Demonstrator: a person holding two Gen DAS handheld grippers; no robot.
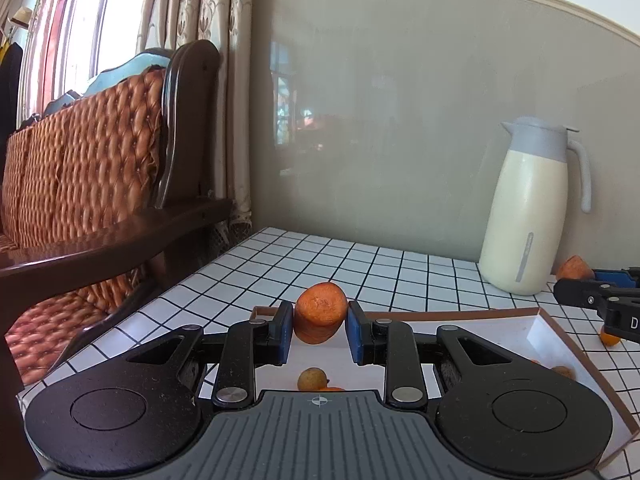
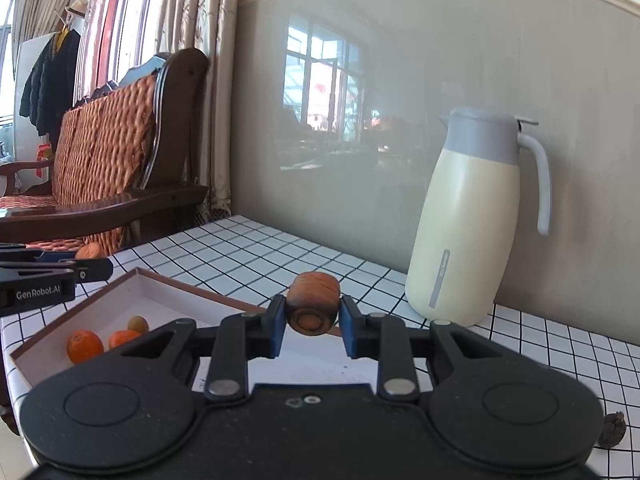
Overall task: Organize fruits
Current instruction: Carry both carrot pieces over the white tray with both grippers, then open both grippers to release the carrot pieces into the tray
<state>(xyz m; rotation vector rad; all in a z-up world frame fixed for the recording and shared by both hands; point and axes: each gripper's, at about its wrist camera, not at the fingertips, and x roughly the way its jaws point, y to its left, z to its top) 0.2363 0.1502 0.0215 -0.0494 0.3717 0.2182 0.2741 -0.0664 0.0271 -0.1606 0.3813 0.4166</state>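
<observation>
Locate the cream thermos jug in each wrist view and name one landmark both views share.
Left wrist view: cream thermos jug stands at the right, on the tiled table against the wall.
Right wrist view: the jug stands right of centre, beyond the carrot piece held there.
Shared landmark: the white box holding small fruits.

On the tiled table (image 2: 280,248), a tray (image 2: 132,288) at near left, with two oranges (image 2: 85,345) and a small round fruit (image 2: 138,324) inside. Far right, against the wall (image 2: 400,80), a jug (image 2: 472,216). Left of the table, a sofa (image 2: 104,152), and behind it curtains (image 2: 188,12). Above the tray, one carrot chunk (image 1: 320,312) left, another (image 2: 313,308) right.
</observation>
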